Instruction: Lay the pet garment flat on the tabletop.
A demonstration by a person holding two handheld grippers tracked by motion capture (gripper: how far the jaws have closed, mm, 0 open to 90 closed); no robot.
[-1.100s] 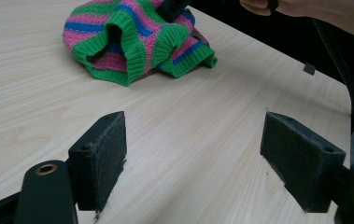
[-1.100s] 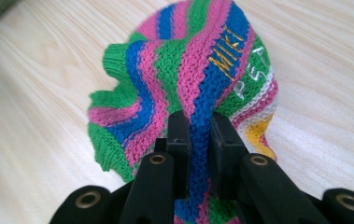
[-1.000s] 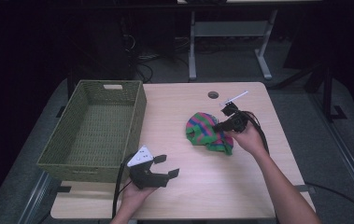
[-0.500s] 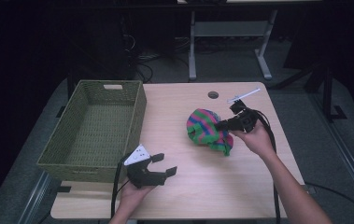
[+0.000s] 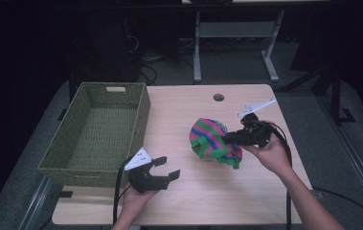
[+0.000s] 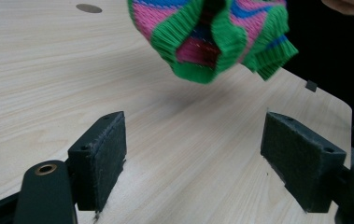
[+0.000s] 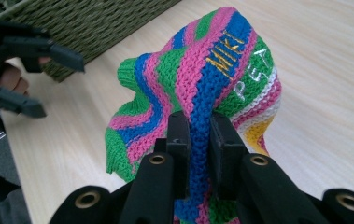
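Right tongs [image 7: 198, 140] clamped on knit hat [image 5: 212, 139], now lifted off counter [image 5: 184, 100] | left tongs [image 5: 162, 173] wide, waiting | basket [image 5: 97, 132] probably next.

Pale wooden table [image 5: 203, 191], wicker basket [image 5: 97, 134] on it

Left edge: basket [image 5: 97, 134] blocks it, with its open top free from above.
Middle: bare table [image 5: 174, 115] between basket and cloth [image 5: 213, 141], passable.
Front: left gripper [image 5: 162, 168] stands near basket corner.
Right: cloth and right gripper [image 5: 228, 138] obstruct.
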